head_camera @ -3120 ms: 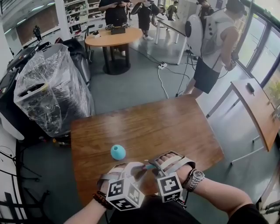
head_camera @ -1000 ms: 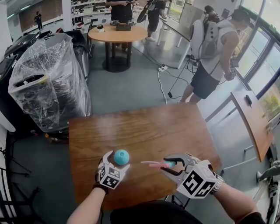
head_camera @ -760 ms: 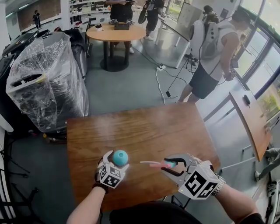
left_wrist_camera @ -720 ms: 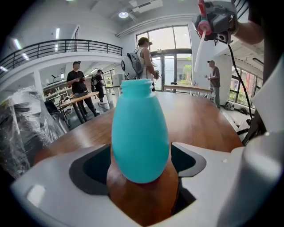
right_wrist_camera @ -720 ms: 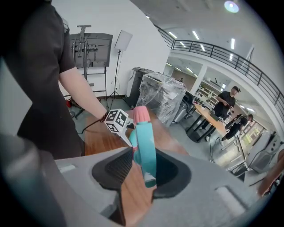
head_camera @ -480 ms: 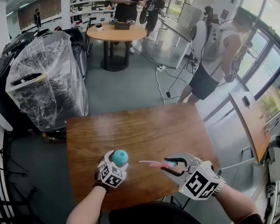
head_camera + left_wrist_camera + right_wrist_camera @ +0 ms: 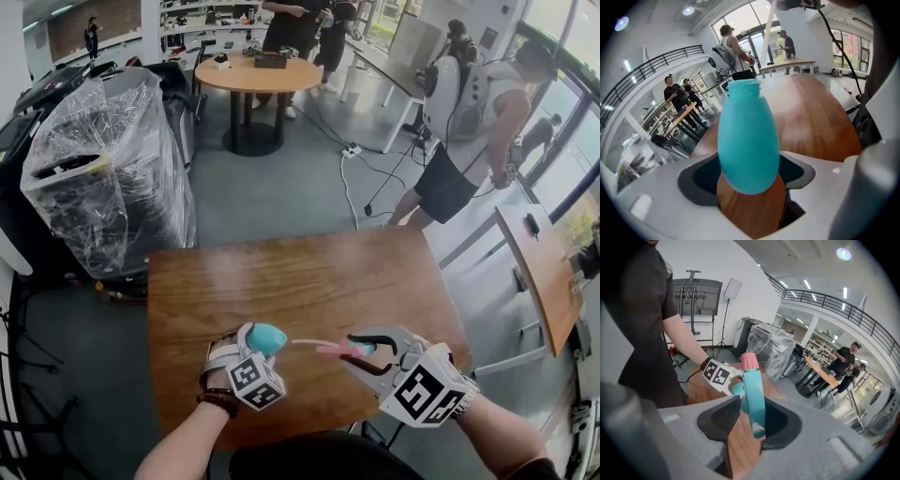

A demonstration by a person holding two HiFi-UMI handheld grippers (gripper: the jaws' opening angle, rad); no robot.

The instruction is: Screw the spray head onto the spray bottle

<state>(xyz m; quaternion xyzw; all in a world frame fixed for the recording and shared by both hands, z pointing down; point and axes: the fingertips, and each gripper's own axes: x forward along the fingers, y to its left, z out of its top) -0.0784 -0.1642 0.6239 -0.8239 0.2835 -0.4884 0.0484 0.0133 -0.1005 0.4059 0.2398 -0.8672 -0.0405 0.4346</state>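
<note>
Teal spray bottle (image 7: 748, 140) lies tipped between the left gripper's (image 7: 255, 347) jaws, over the near left of the wooden table (image 7: 309, 272), with its open neck pointing away from that gripper. Just to its right, the spray head (image 7: 753, 389), teal with a pink nozzle, trails its thin dip tube (image 7: 314, 345) toward the bottle. I see three risks. The tube may catch on the neck's rim and bend. The threads may cross if the axes are misaligned. The smooth, round bottle may turn in its grip. The left jaws stand wide, pads pressed on the bottle's flanks. The right gripper's (image 7: 367, 349) jaws, partly apart, pinch the spray head.
</note>
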